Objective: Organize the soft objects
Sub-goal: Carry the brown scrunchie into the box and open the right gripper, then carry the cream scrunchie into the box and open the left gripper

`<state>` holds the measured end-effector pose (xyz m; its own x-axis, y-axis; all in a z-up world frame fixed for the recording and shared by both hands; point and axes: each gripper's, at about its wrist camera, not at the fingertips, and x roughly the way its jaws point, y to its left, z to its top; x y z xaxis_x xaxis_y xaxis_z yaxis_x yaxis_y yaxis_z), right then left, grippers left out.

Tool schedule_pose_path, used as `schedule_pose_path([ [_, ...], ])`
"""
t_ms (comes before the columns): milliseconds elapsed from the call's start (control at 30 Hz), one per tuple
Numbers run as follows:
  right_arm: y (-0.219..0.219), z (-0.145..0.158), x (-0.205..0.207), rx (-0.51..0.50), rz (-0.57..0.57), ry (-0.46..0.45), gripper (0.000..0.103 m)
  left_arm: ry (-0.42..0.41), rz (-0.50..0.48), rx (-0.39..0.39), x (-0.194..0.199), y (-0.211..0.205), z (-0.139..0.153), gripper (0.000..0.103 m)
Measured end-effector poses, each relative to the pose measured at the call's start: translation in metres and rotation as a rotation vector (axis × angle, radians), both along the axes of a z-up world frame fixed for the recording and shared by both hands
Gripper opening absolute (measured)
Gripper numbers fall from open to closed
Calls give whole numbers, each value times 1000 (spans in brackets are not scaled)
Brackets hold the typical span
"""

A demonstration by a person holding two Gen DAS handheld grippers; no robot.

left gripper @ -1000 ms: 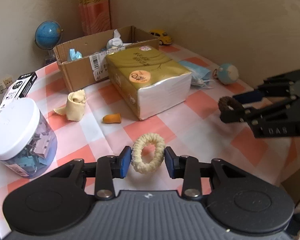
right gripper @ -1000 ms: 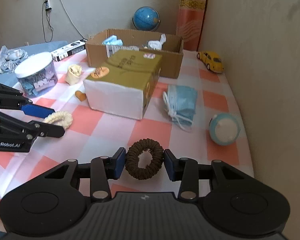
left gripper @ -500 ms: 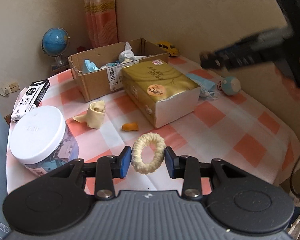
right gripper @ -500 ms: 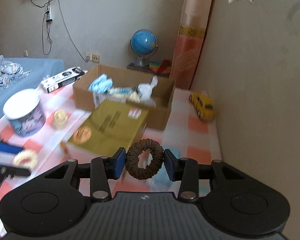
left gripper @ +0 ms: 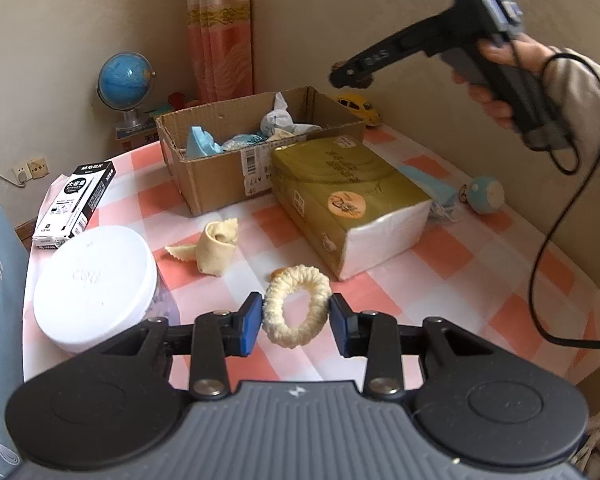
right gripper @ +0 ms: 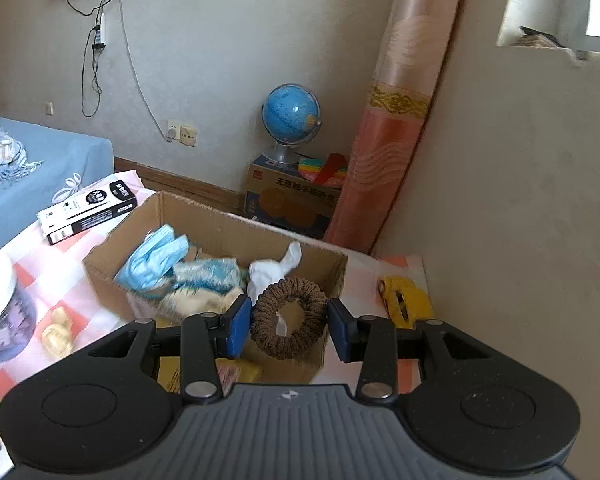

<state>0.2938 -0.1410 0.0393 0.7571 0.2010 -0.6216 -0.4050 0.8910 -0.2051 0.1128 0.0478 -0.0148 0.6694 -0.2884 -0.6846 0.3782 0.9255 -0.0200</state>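
My left gripper [left gripper: 296, 318] is shut on a cream scrunchie [left gripper: 297, 305] and holds it above the checked tablecloth, near the table's front. My right gripper [right gripper: 288, 328] is shut on a brown scrunchie [right gripper: 289, 322] and holds it above the near right corner of the open cardboard box [right gripper: 104, 268]. The box [left gripper: 220, 176] holds blue masks [right gripper: 154, 260], a white cloth [right gripper: 276, 268] and other soft items. In the left wrist view the right gripper [left gripper: 350, 76] hangs in the air over the box's right end.
A gold tissue pack [left gripper: 348, 200] lies in front of the box. A rolled yellow cloth [left gripper: 216, 246], a white-lidded jar [left gripper: 96, 284], a black pen box [left gripper: 74, 204], a blue mask [left gripper: 432, 184], a blue ball [left gripper: 486, 194] and a yellow toy car [right gripper: 404, 300] lie around it. The wall is close on the right.
My right gripper has risen and moved from the table's right side to above the box, carrying the brown scrunchie. My left gripper has lifted the cream scrunchie and drawn back a little.
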Motion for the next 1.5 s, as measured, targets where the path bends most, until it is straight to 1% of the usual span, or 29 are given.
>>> schedule_pose_path([
  [167, 5, -12, 34, -1, -1, 23, 48, 6, 12, 12, 11, -1, -2, 35],
  [200, 4, -15, 40, 2, -2, 22, 53, 6, 12, 12, 12, -1, -2, 35],
  [233, 4, -18, 44, 1, -12, 19, 65, 7, 12, 13, 13, -2, -2, 35],
  [267, 3, -20, 47, 3, -26, 17, 72, 8, 12, 13, 14, -3, -2, 35],
  [300, 1, -21, 48, 15, -37, 16, 83, 9, 12, 11, 15, -4, -3, 35],
  [333, -2, -22, 46, 32, -43, 13, 87, 11, 11, 10, 16, -4, -3, 35],
  [367, -5, -22, 43, 54, -51, 14, 89, 13, 10, 10, 17, -5, -3, 35],
  [433, -11, -20, 35, 84, -57, 17, 99, 17, 5, 10, 19, -5, -3, 35],
  [467, -13, -19, 27, 94, -59, 11, 102, 16, 1, 12, 20, -6, -2, 35],
  [567, -18, -13, 6, 107, -57, 9, 103, 7, -12, 19, 19, -9, 2, 35],
  [733, -24, -8, -31, 110, -76, 28, 103, 18, -21, 10, 22, -10, 7, 35],
  [833, -29, -9, -53, 123, -97, 43, 103, 14, -24, 27, 24, -11, 13, 35],
  [1067, -40, -17, -109, 151, -139, 40, 103, -7, -46, 43, 40, -19, 35, 35],
  [1267, -49, -26, -143, 184, -155, 47, 103, -40, -82, 61, 67, -42, 53, 35],
  [1500, -62, -27, -163, 193, -173, 28, 103, -29, -90, 83, 125, -75, 64, 36],
])
